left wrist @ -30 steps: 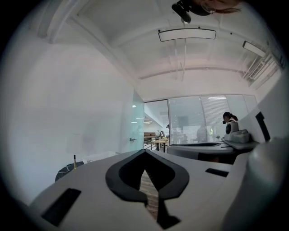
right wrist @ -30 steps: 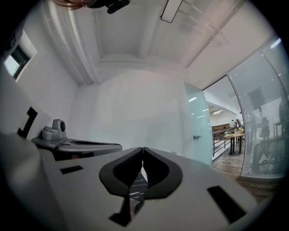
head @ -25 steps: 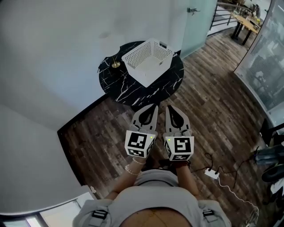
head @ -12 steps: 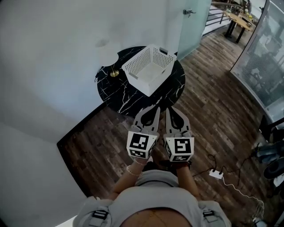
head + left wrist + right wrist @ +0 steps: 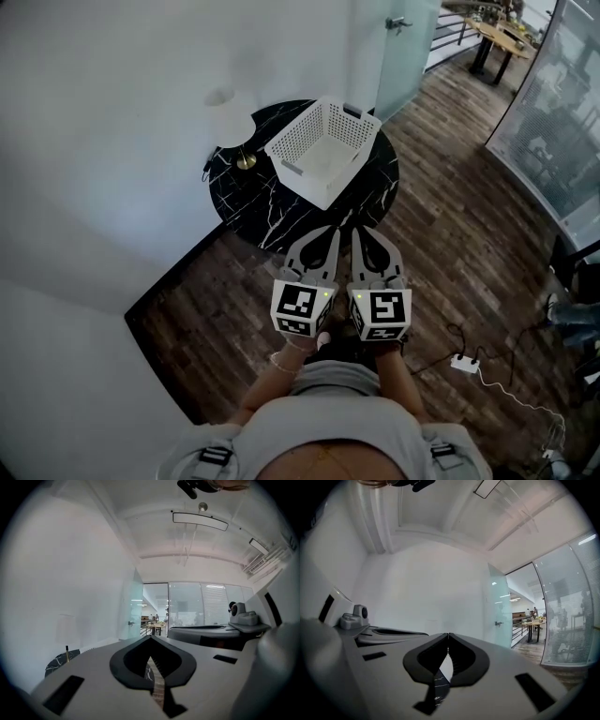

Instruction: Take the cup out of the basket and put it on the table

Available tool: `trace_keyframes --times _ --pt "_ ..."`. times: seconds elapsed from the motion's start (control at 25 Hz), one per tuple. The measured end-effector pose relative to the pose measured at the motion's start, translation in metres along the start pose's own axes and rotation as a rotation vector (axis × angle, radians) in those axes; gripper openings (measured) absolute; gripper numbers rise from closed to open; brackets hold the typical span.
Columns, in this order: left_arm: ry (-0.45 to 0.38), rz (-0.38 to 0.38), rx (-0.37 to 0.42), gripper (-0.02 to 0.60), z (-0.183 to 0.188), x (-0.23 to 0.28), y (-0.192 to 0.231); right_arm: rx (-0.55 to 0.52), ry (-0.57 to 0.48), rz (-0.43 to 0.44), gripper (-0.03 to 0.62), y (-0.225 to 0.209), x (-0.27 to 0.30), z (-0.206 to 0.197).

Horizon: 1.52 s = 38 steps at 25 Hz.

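Note:
A white perforated basket stands on a round black marble table in the head view. Its inside looks plain white, and I cannot make out a cup in it. My left gripper and right gripper are held side by side close to the body, over the wooden floor just short of the table's near edge. Both point at the table. In the left gripper view the left gripper has its jaws meeting with nothing between them. The right gripper looks the same in its own view.
A small lamp with a brass base stands on the table's left side. A white wall runs behind the table, with a glass door beside it. A power strip with a white cable lies on the floor at the right.
The table and basket have shifted down and slightly right in the head view, so they now lie closer to the grippers. Both grippers stay shut and side by side.

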State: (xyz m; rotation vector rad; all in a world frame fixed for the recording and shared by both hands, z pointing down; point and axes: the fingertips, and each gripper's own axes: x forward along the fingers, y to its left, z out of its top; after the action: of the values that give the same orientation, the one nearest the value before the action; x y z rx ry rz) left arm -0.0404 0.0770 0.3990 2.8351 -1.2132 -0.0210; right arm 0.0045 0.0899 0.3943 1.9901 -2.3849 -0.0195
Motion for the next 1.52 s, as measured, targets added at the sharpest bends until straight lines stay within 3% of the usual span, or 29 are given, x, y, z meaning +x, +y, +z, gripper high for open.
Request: trace_keyframes --times 0.44,0.88,1.52 --pt "-0.013 0.046 -0.013 -0.005 0.002 0.015 0.039 -0.003 -0.002 0.057 0.011 0.015 0.044 0.003" --pt "0.012 0.064 -0.002 -0.005 0.003 0.084 0.067 0.033 0.011 0.102 0.011 -0.017 0.112 0.001" --pt "0.044 0.187 -0.015 -0.005 -0.002 0.179 0.109 0.023 0.021 0.202 0.011 -0.084 0.203 -0.008"
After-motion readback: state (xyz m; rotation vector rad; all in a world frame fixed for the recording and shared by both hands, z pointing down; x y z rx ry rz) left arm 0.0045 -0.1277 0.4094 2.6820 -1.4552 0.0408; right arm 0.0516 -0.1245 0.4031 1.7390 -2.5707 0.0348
